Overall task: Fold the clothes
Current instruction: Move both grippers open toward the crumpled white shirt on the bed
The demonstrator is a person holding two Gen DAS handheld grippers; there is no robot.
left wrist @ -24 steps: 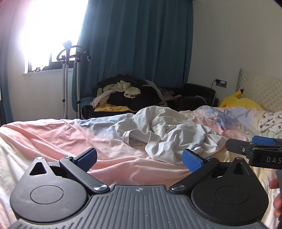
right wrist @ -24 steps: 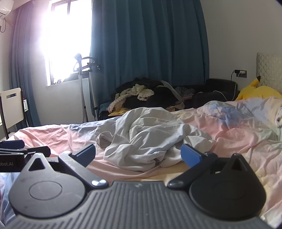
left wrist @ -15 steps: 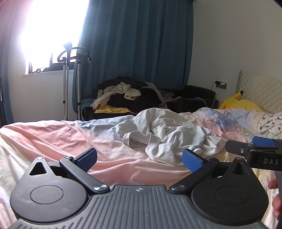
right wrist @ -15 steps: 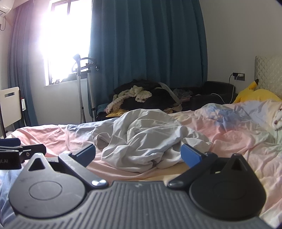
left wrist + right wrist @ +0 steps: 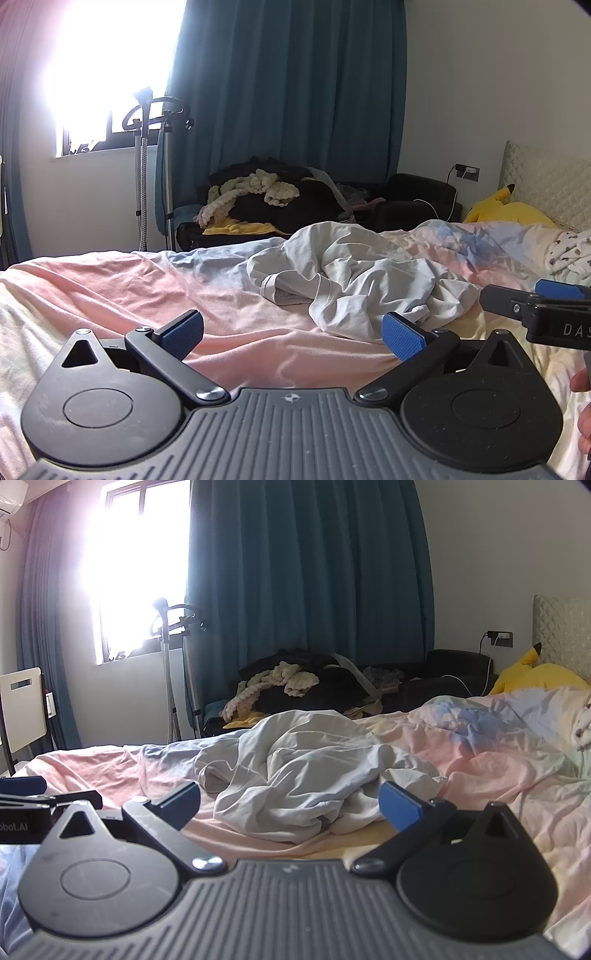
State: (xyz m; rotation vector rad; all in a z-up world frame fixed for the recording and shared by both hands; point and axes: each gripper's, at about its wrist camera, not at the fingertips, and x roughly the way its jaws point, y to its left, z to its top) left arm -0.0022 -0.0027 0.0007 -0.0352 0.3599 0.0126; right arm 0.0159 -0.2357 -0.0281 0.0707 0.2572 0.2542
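Two hand-held grippers, both with jaws spread wide apart and nothing between the blue pads. Left hand-held gripper (image 5: 291, 334) hovers over the near edge of the bed (image 5: 110, 288), pointing slightly down across the pink sheet. Right hand-held gripper (image 5: 290, 806) likewise hangs above the near edge, aimed at the crumpled white garment (image 5: 306, 775). Garment sits bunched in a heap near the middle of the bed, unfolded, a ribbed hem or neckline showing on its left side in the left wrist view (image 5: 351, 284). Neither gripper touches the garment; it lies just beyond the fingertips. In the left wrist view the right gripper's black finger pokes in from the right edge, with part of a person's hand (image 5: 583, 406) below it. Yellow plush toy (image 5: 506, 212) lies at the far right corner by the quilted headboard (image 5: 546, 177). Beyond the far edge: pile of dark clothes (image 5: 314, 690) on a low sofa, teal curtain (image 5: 306, 572), bright window (image 5: 125, 565), garment steamer stand (image 5: 147, 166).
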